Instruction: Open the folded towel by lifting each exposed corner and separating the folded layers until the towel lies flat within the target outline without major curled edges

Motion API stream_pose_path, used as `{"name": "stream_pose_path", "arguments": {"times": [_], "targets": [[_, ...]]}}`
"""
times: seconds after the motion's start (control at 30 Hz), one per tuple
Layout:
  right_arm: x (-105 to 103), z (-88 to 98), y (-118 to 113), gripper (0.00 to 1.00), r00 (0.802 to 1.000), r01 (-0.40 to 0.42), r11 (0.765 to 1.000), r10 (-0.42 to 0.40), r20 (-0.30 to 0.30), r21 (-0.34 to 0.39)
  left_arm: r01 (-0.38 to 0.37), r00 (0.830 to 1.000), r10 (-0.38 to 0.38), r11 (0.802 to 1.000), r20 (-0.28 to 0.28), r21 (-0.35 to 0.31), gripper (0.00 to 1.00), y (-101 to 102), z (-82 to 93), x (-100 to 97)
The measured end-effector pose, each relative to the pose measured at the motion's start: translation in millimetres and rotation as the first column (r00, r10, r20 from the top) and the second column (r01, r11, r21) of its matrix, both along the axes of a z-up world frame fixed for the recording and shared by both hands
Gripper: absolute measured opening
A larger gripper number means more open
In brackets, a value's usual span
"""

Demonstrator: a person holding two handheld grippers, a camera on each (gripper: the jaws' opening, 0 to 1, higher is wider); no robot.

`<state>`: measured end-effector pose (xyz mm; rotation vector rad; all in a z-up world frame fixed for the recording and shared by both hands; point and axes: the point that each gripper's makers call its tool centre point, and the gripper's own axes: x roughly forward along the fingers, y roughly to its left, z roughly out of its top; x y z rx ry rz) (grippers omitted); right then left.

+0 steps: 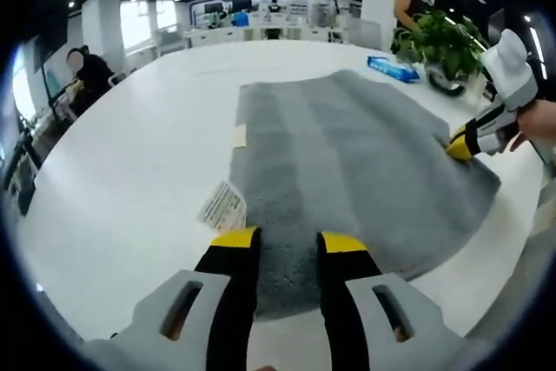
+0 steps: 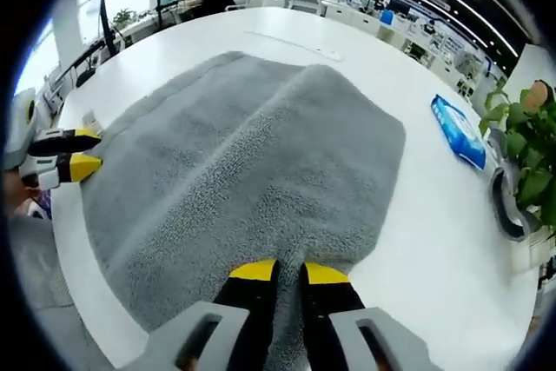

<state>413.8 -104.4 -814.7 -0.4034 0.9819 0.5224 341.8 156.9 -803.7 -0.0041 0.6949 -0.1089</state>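
The grey fluffy towel [image 1: 347, 180] lies spread on the white round bench [image 1: 130, 180], directly ahead of both my grippers; my left gripper [image 1: 288, 245] sits at its near edge with yellow-tipped jaws a narrow gap apart, towel pile showing between them, though I cannot tell whether they pinch it; my right gripper [image 2: 289, 273] has its jaws drawn close on a puckered ridge of the towel's edge, so I read it as holding the cloth; just left of my left gripper a white printed care label [image 1: 222, 206] sticks out from the towel's edge; beyond the towel, to the right of my right gripper, lie a blue wipes packet [image 2: 458, 131] and a green leafy potted plant [image 2: 530, 158].
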Motion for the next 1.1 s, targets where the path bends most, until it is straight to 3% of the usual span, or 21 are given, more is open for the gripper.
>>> {"name": "stream_pose_path", "arguments": {"times": [0.23, 0.43, 0.6, 0.73, 0.83, 0.97, 1.07, 1.1], "targets": [[-7.5, 0.8, -9.5, 0.08, 1.000, 0.004, 1.000, -0.004, -0.003, -0.012, -0.004, 1.000, 0.005, 1.000, 0.008, -0.004, 0.25, 0.8, -0.8, 0.5], [-18.6, 4.9, -19.7, 0.09, 0.998, 0.056, 0.998, -0.057, 0.012, 0.043, -0.009, 1.000, 0.009, 1.000, 0.014, -0.001, 0.25, 0.7, -0.9, 0.3], [-25.0, 8.3, -19.1, 0.10, 0.997, 0.048, 0.996, -0.051, 0.050, 0.075, -0.019, 1.000, 0.019, 1.000, 0.019, 0.000, 0.25, 0.3, -0.3, -0.7], [-24.9, 11.3, -18.7, 0.12, 0.997, 0.061, 0.991, -0.067, 0.045, 0.120, -0.039, 0.999, 0.039, 0.999, 0.008, 0.003, 0.25, -2.3, 1.5, -1.0], [-24.8, 27.1, -14.7, 0.14, 0.993, 0.067, 0.974, -0.086, 0.081, 0.218, -0.051, 0.999, 0.051, 0.999, -0.015, -0.002, 0.25, -2.4, 3.6, -1.5], [-39.0, 53.4, -16.4, 0.15, 0.979, 0.074, 0.938, -0.133, 0.155, 0.338, -0.133, 0.989, 0.136, 0.989, 0.050, -0.068, 0.25, 6.7, 16.3, 4.5], [-56.6, 59.0, -22.1, 0.16, 0.965, 0.101, 0.902, -0.192, 0.180, 0.419, -0.210, 0.970, 0.219, 0.973, 0.104, -0.096, 0.27, 22.9, 32.1, 3.5], [-61.3, 57.7, -25.0, 0.16, 0.964, 0.105, 0.902, -0.196, 0.179, 0.420, -0.231, 0.965, 0.242, 0.967, 0.105, -0.104, 0.27, 27.8, 32.1, 2.5]]}}
